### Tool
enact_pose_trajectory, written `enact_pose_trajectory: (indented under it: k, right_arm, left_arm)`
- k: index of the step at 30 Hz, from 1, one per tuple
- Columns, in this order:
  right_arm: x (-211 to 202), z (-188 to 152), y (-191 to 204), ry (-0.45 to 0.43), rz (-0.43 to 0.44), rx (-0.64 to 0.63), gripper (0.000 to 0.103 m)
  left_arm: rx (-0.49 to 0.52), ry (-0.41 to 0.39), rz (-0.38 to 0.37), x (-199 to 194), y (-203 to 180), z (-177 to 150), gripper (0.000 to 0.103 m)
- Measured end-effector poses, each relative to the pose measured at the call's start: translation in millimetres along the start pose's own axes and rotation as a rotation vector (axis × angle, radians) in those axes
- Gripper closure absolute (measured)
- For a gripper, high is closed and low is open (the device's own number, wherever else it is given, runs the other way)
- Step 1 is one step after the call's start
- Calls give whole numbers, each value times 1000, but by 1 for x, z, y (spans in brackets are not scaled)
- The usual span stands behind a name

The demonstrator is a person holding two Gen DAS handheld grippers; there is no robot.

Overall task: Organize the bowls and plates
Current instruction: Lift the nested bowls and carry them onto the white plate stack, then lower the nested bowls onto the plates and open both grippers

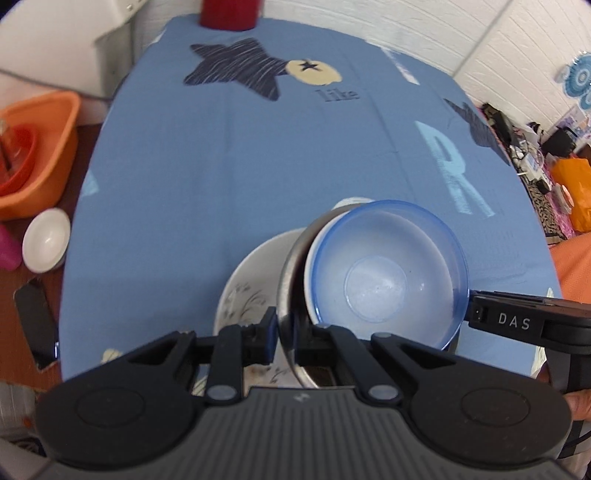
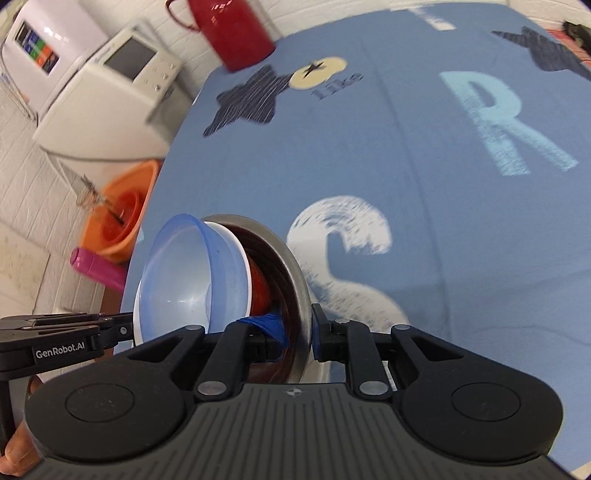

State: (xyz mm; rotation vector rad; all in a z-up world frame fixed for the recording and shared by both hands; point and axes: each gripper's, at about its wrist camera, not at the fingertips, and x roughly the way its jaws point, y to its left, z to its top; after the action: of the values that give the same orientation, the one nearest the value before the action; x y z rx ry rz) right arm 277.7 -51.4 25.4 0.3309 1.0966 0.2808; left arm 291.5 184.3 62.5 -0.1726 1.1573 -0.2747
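A nested stack of bowls sits tilted above a blue tablecloth (image 1: 221, 166) printed w/ dark stars, the word "like" and large letters R and S. Left gripper (image 1: 286, 338) is clamped on the rim of the steel bowl (image 1: 290, 273), one pad outside the wall, the other inside. Right gripper (image 2: 299, 332) pinches the same steel rim from the opposite side, jaws closed on it; in the left wrist view its black finger marked "DAS" comes in at the edge of the clear blue bowl (image 1: 388, 269). That blue-tinted plastic bowl rests innermost, inside a white bowl (image 2: 242, 258), which in turn lies in the steel one; right wrist view shows something red deeper in the steel bowl, not identifiable. Just beside the stack, partly hidden behind it, a white patterned bowl (image 1: 247, 280) w/ dark leaf markings stands on the cloth.

Off the table's left edge: an orange basin (image 1: 44, 147), a small white bowl (image 1: 46, 240), a pink container (image 2: 96, 267). A red mug (image 2: 232, 29) stands at the far end of the table; a white appliance (image 2: 110, 88) is beyond, near the wall.
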Motion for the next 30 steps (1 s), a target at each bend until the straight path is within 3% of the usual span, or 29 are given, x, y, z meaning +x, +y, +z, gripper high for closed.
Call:
enact_pose_trajectory:
  k: [9, 14, 17, 18, 21, 26, 30]
  right_arm:
    - [21, -19, 8, 76, -8, -4, 103]
    - [21, -16, 8, 60, -16, 8, 103]
    - [15, -19, 10, 23, -25, -39, 99]
    - [13, -20, 12, 0, -36, -54, 98]
    - [6, -20, 15, -61, -55, -84, 96]
    - [-20, -26, 8, -209, -87, -135, 95]
    - [-43, -48, -4, -365, -83, -126, 93]
  left_arm:
    - [-35, 43, -13, 14, 19, -21, 103]
    - [-30, -7, -13, 14, 23, -24, 103]
    - [-28, -82, 34, 7, 23, -29, 89]
    - [-28, -101, 57, 4, 22, -30, 73]
    - [-50, -194, 108, -9, 24, -35, 53]
    - [-111, -338, 137, -38, 21, -50, 45]
    - [-106, -457, 207, -54, -3, -70, 41]
